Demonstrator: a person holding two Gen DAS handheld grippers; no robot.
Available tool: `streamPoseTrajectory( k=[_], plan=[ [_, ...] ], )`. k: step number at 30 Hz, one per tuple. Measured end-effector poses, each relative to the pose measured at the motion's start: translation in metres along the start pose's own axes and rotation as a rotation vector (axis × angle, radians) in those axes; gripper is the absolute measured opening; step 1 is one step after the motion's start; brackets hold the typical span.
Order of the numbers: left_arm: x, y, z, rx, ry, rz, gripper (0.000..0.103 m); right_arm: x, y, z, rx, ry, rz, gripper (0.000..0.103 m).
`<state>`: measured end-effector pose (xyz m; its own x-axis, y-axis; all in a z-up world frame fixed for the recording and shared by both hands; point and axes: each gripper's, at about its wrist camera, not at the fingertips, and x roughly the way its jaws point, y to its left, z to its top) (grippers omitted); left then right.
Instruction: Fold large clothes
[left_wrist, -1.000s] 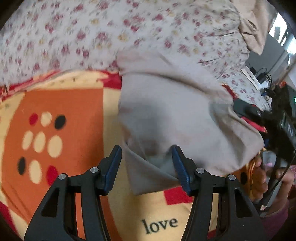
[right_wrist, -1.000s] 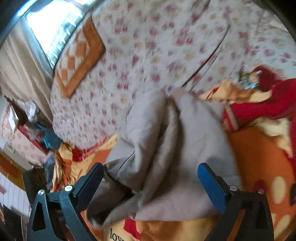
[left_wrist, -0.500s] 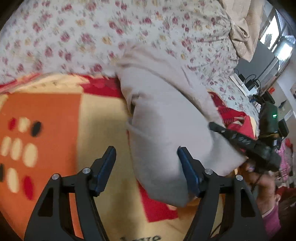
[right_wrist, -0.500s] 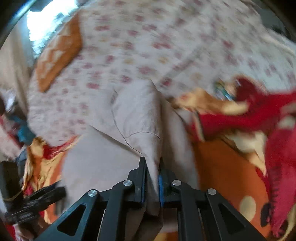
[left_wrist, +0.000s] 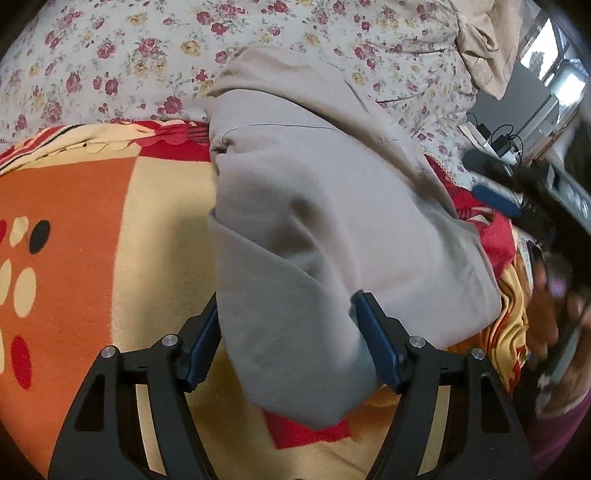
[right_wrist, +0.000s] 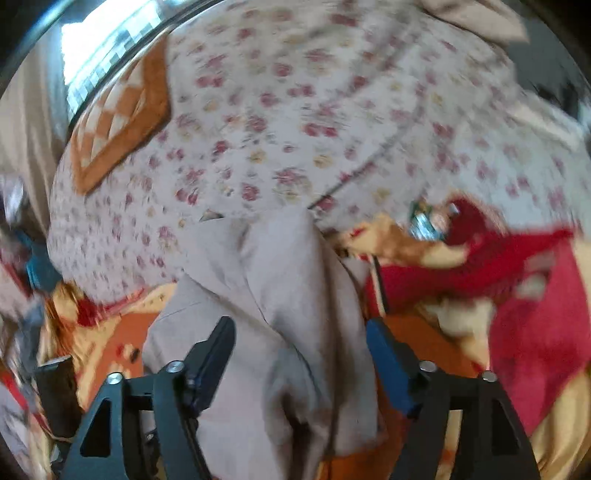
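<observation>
My L tongs (left_wrist: 288, 332) apart, straddling near corner of folded beige garment (left_wrist: 332, 229), pads not pressing. R tongs (right_wrist: 299, 354) just reopened, apart w/ fabric between. Garment lies on orange-yellow blanket (left_wrist: 92, 221), far end on floral bedsheet (left_wrist: 129, 55).

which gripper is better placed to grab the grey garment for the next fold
Probably left. The left gripper already straddles a thick fold of the grey garment; the right gripper has just opened, cloth lying loose between its jaws.
</observation>
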<state>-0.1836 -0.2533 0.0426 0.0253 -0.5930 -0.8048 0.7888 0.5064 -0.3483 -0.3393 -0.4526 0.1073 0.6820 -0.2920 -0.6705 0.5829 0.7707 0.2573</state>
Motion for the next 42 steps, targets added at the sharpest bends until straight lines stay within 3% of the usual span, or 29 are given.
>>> streamPoseTrajectory(
  k=[4, 8, 12, 15, 19, 22, 27, 29, 32, 36, 38, 39, 41, 42],
  plan=[
    [-0.004, -0.002, 0.002, 0.003, 0.003, 0.007, 0.071, 0.039, 0.018, 0.026, -0.170, 0.055, -0.084, 0.086],
    [-0.016, -0.003, 0.010, 0.012, -0.044, 0.017, 0.071, 0.080, 0.028, 0.036, -0.289, 0.148, -0.103, 0.086],
    [-0.023, 0.005, 0.026, -0.027, -0.098, 0.033, 0.071, 0.102, 0.016, 0.046, -0.231, 0.138, -0.124, 0.085],
    [-0.024, 0.007, 0.043, -0.038, -0.115, 0.051, 0.071, 0.115, 0.000, 0.047, -0.135, 0.182, -0.033, 0.035],
    [-0.011, 0.007, 0.077, -0.038, -0.149, 0.132, 0.071, 0.105, -0.011, 0.047, -0.083, 0.122, -0.001, 0.009],
    [0.016, 0.011, 0.107, -0.066, -0.095, 0.151, 0.071, 0.095, -0.021, 0.048, -0.058, 0.078, 0.002, 0.003],
    [0.062, 0.004, 0.110, -0.064, -0.032, 0.163, 0.076, 0.079, -0.031, 0.052, -0.065, -0.005, -0.064, 0.002],
    [0.077, -0.001, 0.105, -0.029, -0.033, 0.221, 0.083, 0.097, -0.048, 0.047, -0.004, 0.036, -0.111, 0.001],
    [0.079, 0.011, 0.109, -0.081, -0.006, 0.180, 0.085, 0.131, -0.062, 0.033, 0.013, 0.139, -0.194, 0.000],
    [0.065, 0.018, 0.105, -0.106, -0.021, 0.157, 0.085, 0.101, -0.078, 0.035, 0.160, 0.092, -0.109, 0.000],
    [0.053, 0.015, 0.100, -0.099, -0.032, 0.163, 0.085, 0.074, -0.069, 0.041, 0.135, 0.063, -0.105, 0.003],
    [0.045, 0.014, 0.098, -0.095, -0.040, 0.156, 0.085, 0.062, -0.061, 0.043, 0.106, 0.054, -0.092, 0.009],
    [0.030, 0.013, 0.092, -0.097, -0.066, 0.158, 0.085, 0.037, -0.041, 0.044, 0.045, 0.033, -0.032, 0.033],
    [0.024, 0.014, 0.089, -0.100, -0.079, 0.166, 0.085, 0.027, -0.029, 0.042, 0.017, 0.020, 0.008, 0.054]
  ],
)
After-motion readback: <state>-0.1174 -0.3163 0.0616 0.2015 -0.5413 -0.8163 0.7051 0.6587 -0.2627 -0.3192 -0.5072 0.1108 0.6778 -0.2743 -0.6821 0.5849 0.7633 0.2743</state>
